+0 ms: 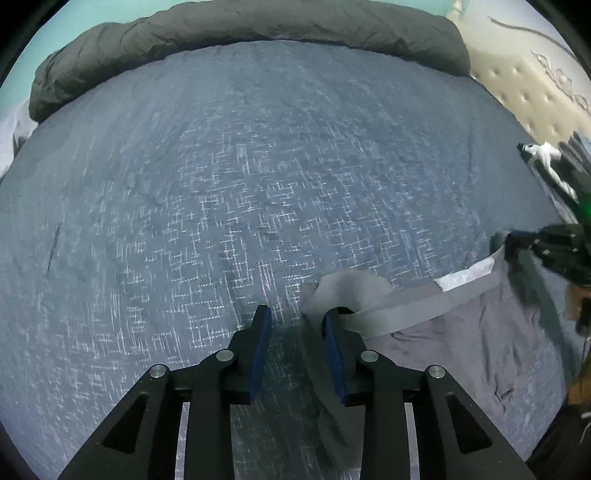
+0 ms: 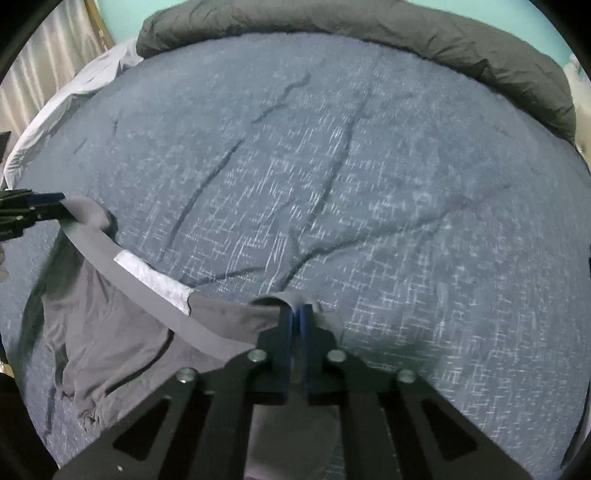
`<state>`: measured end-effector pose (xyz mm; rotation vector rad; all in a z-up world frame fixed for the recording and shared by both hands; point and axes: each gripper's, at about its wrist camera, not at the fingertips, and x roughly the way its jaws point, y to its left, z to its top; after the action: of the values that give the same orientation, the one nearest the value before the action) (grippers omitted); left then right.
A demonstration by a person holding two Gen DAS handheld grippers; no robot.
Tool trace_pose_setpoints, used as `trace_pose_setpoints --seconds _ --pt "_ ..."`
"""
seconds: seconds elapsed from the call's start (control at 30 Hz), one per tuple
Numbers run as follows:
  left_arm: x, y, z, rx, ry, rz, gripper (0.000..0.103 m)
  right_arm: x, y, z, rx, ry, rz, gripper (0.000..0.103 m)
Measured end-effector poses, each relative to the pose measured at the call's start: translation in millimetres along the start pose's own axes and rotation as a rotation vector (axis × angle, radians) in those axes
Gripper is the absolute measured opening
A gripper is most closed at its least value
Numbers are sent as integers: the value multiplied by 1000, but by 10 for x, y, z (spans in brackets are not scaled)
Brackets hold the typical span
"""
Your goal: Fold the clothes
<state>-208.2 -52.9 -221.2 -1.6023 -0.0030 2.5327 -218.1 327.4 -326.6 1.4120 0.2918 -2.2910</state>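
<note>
Item: grey boxer briefs (image 2: 110,332) with a broad elastic waistband (image 2: 207,325) and a pale label patch (image 2: 155,277) on the band.
Location: held up over the blue patterned bedspread (image 2: 369,184), near its front edge; the waistband is stretched between the two grippers and the body hangs below it, its lower part apparently resting crumpled on the cover.
Right gripper (image 2: 295,314): jaws pressed together on one end of the waistband, cloth bunched over the tips.
Left gripper (image 1: 295,317): jaws stand apart in its own view; the other end of the waistband is draped over the right-hand finger (image 1: 332,332) only, not pinched between the two.
Risk one: the left end may slide off that single finger if the band is pulled tighter or swung, judged from the loose drape.
Risk two: if it drops, the garment would hang from one corner and the fold would go crooked.
Risk three: the elastic could snap back and twist the band.
Condition of item: leg area creased and bunched, not flat; label faces up.
Surroundings: dark grey duvet (image 2: 369,33) rolled along the far edge, well apart from the work.
</note>
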Motion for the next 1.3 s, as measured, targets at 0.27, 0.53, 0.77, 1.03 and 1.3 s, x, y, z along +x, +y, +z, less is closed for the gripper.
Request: trace_pose_setpoints --seconds 0.27,0.53,0.77,1.03,1.3 --pt "71 -29 51 15 0 30 32 -324 -214 -117 23 -69 3 1" --pt "89 -98 19 53 -1 44 32 -126 -104 -260 46 -26 14 1" --pt "139 -224 -52 135 17 62 33 -70 -149 -255 86 -40 44 1" --pt "283 -392 -217 243 22 108 39 -48 -117 -214 76 -32 52 2" --pt "434 -388 -234 289 47 126 35 -68 -135 -198 78 -25 56 2"
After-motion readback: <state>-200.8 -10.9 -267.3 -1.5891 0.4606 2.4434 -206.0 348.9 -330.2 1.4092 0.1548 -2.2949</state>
